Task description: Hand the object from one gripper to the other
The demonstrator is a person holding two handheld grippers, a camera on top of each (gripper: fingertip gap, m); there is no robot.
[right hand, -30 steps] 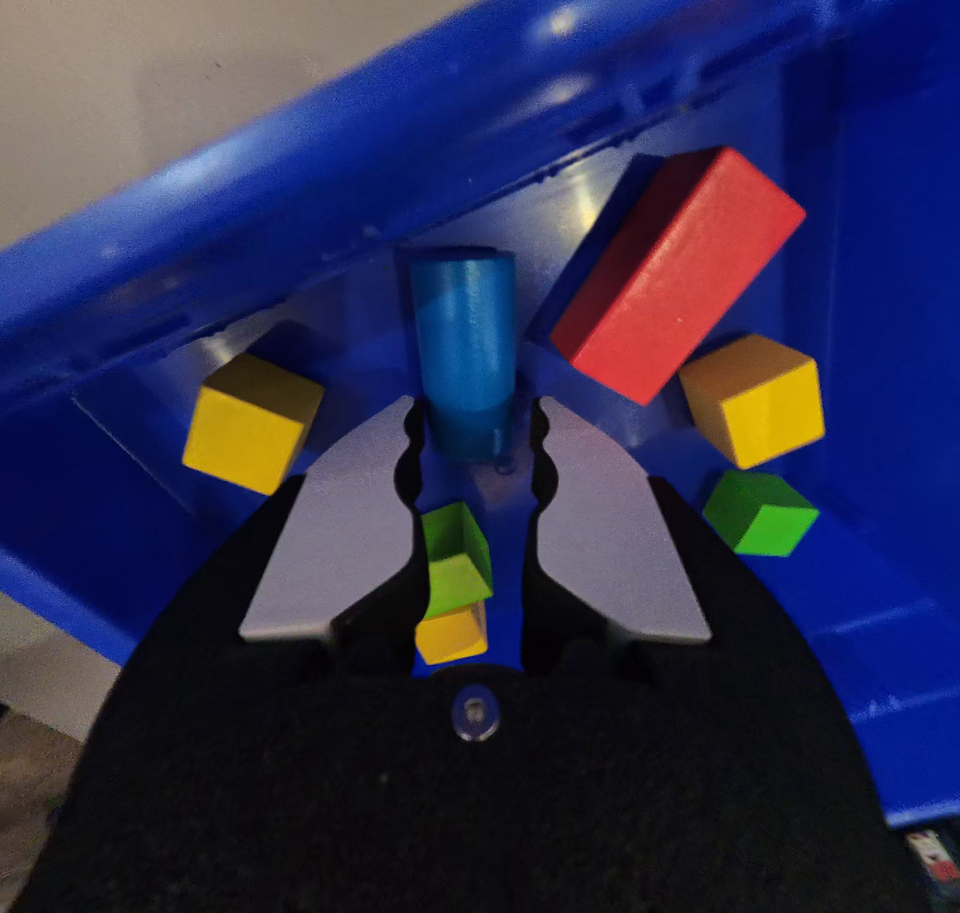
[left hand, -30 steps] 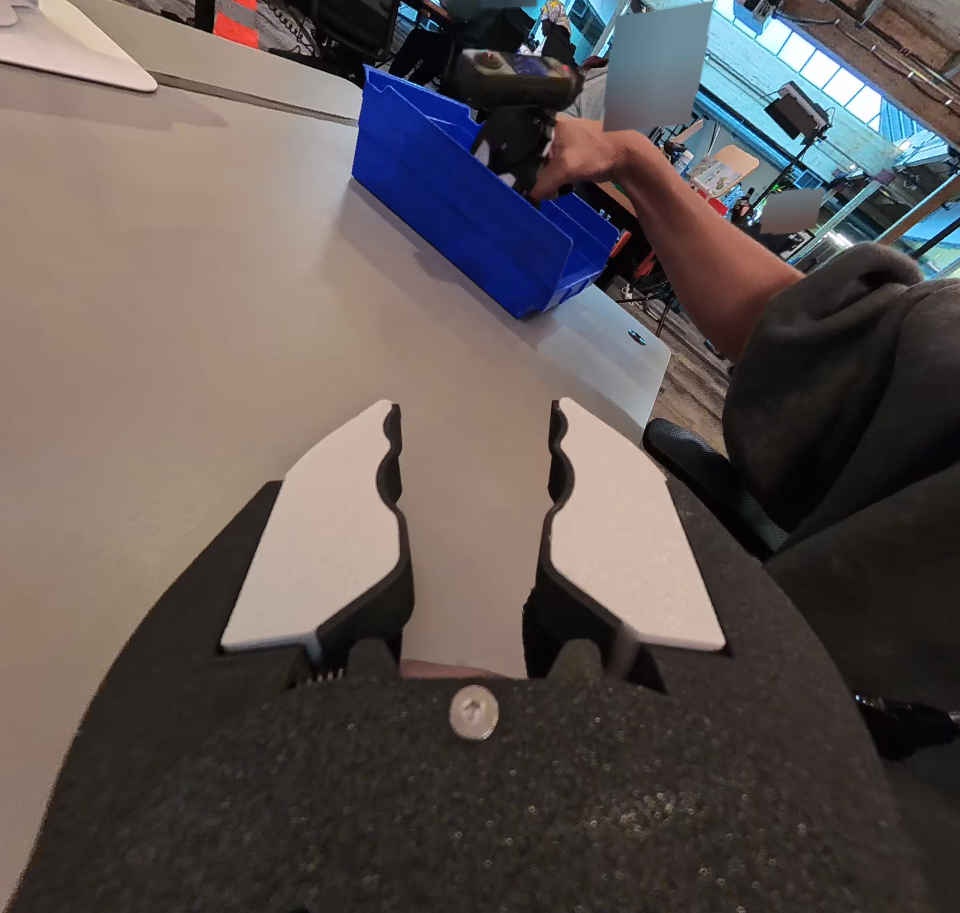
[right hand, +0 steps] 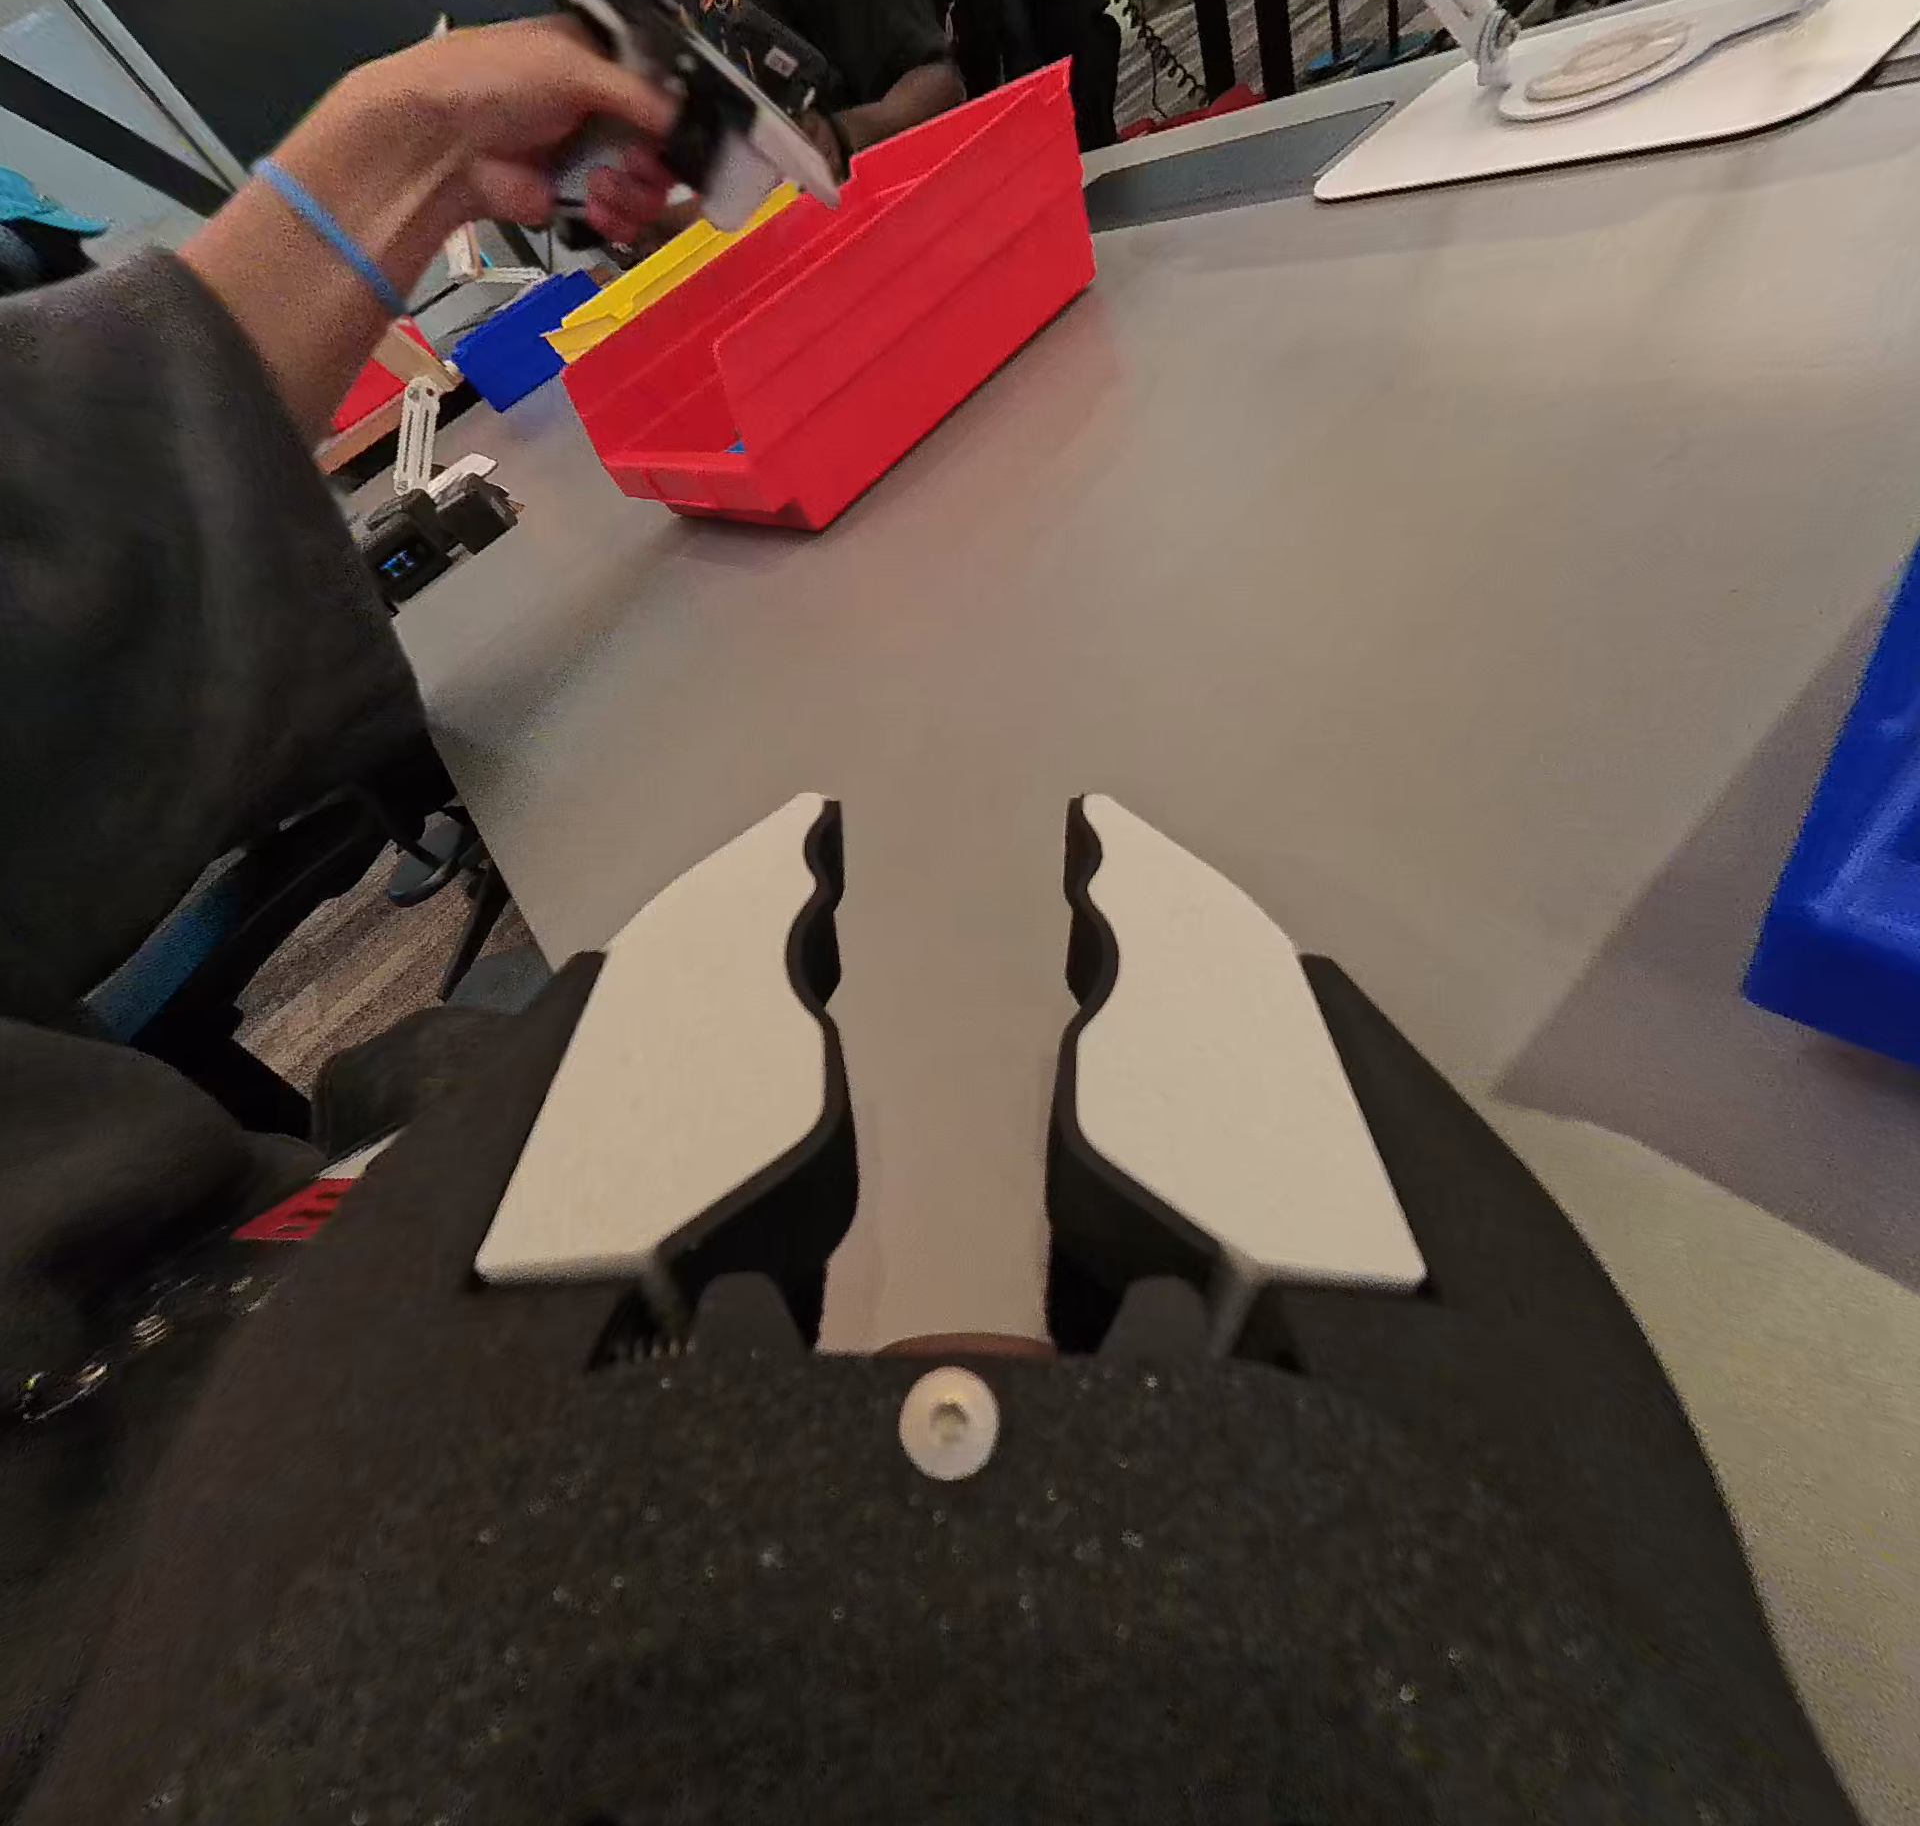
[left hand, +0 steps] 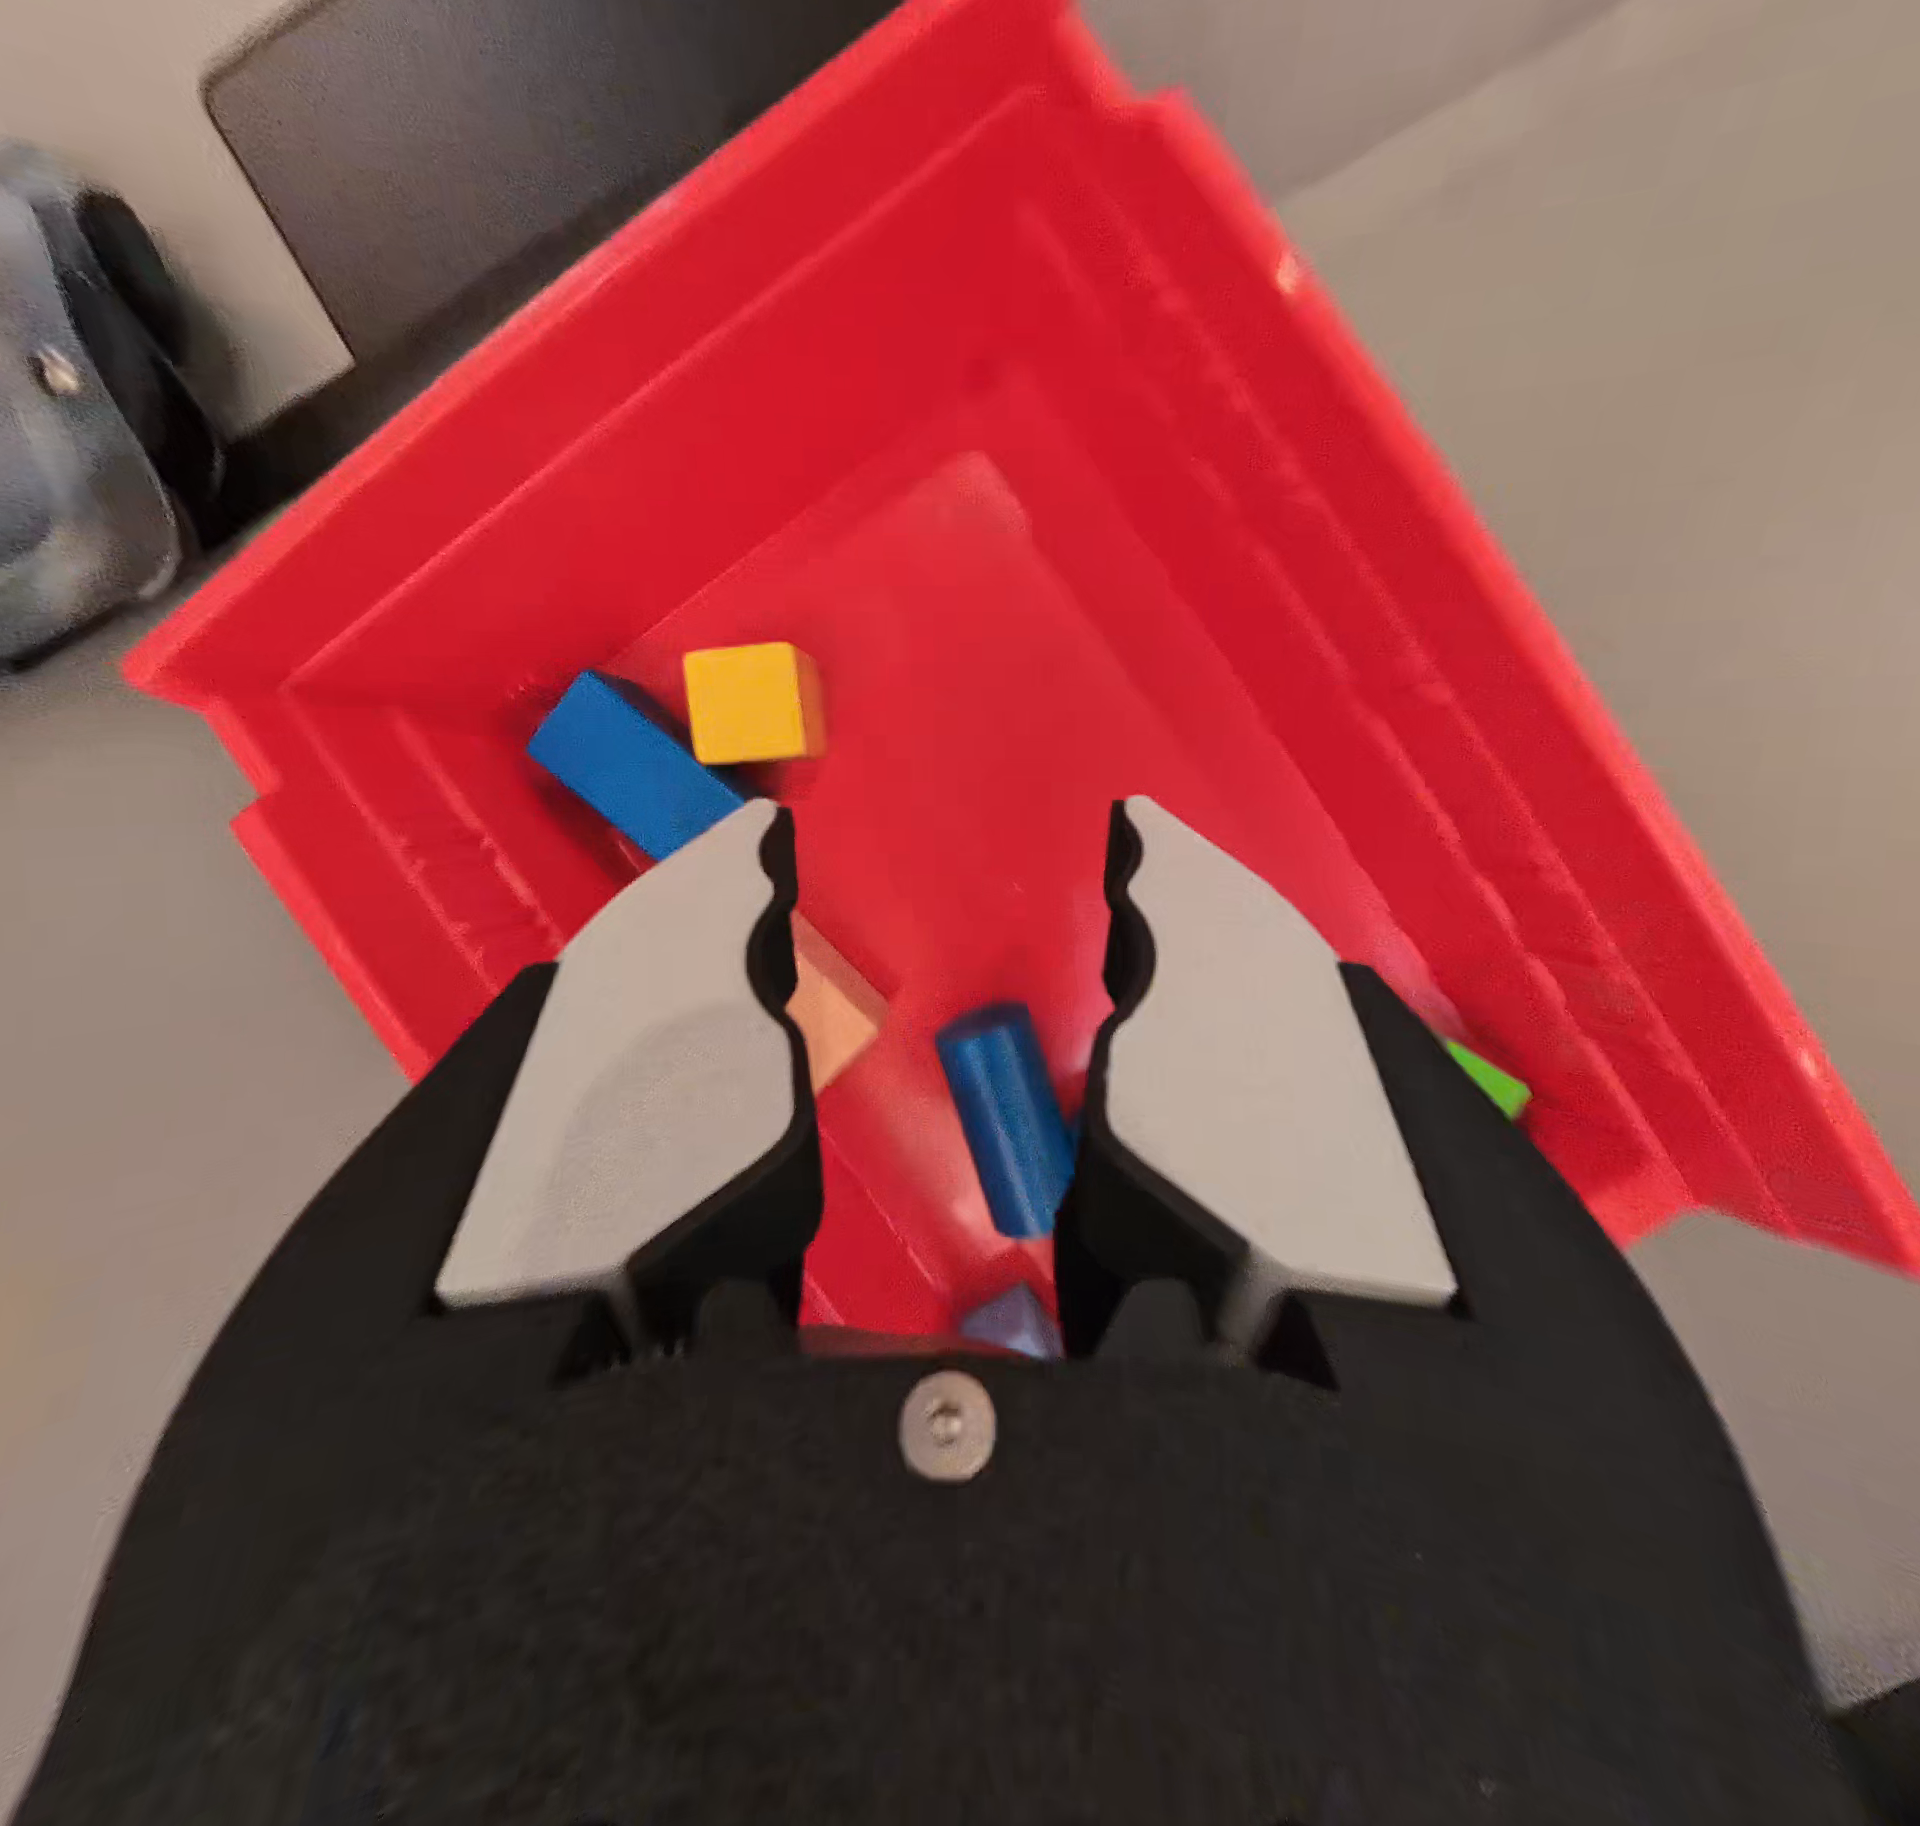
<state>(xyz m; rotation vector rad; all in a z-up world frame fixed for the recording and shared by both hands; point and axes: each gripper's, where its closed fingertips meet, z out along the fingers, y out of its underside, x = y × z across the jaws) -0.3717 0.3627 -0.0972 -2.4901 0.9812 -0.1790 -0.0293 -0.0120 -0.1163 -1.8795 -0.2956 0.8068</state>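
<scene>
Above the red bin [left hand: 1195, 488], the left gripper [left hand: 945, 820] is hovering with fingers spread wide, holding nothing; a blue cylinder [left hand: 1003, 1116] is lying inside the bin below. Well away from the bin, the right gripper [right hand: 951, 810] is hanging parted and unladen over the grey table [right hand: 1351, 529].

Each black tool [right hand: 951, 815] has grey fingers [right hand: 686, 1059], a silver screw [right hand: 948, 1421]; dark sleeve [right hand: 156, 550], blue wristband [right hand: 330, 233].
</scene>
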